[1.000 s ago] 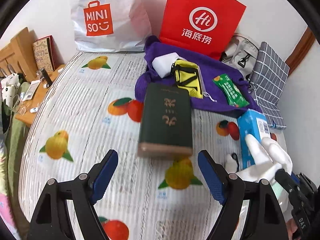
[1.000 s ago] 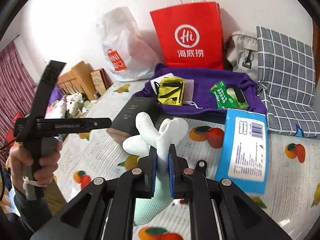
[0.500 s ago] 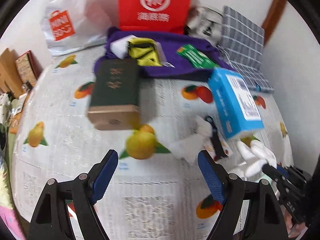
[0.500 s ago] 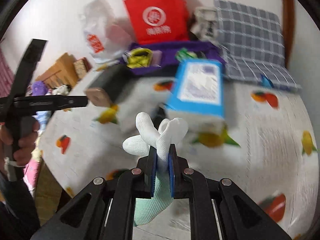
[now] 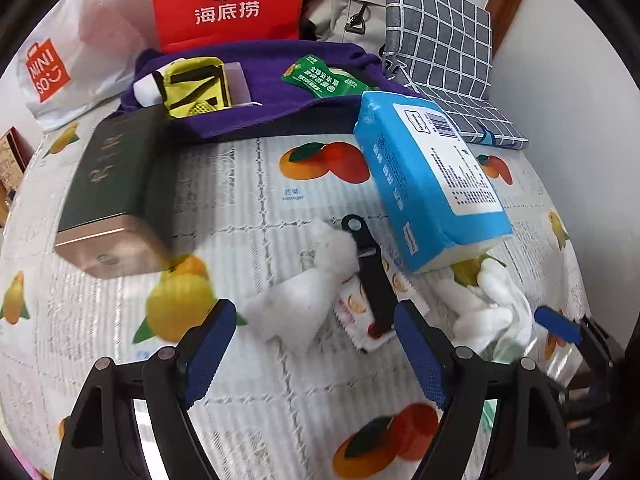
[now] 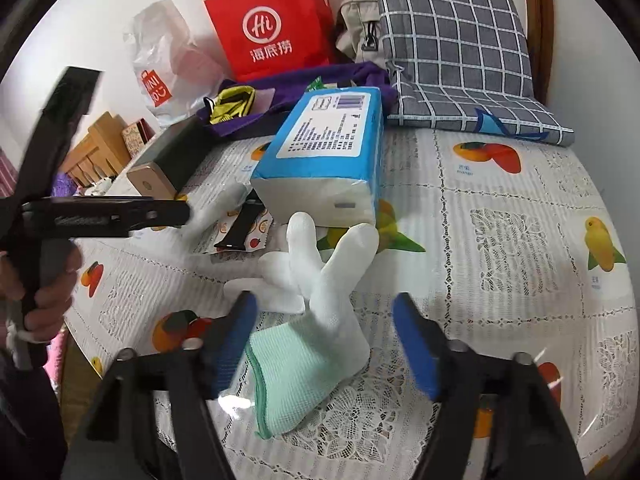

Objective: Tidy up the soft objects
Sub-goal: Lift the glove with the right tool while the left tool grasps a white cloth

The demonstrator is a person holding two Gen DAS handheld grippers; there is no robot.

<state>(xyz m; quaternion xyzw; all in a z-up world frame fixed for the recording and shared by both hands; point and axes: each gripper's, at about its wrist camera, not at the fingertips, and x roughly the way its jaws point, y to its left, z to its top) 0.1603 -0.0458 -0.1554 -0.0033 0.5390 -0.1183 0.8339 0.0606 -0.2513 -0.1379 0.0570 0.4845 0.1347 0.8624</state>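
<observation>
A white glove with a green cuff lies on the fruit-print bedspread, between the open jaws of my right gripper; it also shows in the left wrist view. A second white soft piece lies just ahead of my open, empty left gripper, beside a black clip and a snack packet. A blue tissue pack lies behind them. The left gripper shows at the left of the right wrist view.
A dark green box lies at the left. A purple cloth at the back holds a yellow pouch and a green packet. A red paper bag, a white plastic bag and a checked pillow stand behind.
My right gripper has opened and let the white glove down onto the bedspread. My left gripper has moved closer to the white piece and the clip.
</observation>
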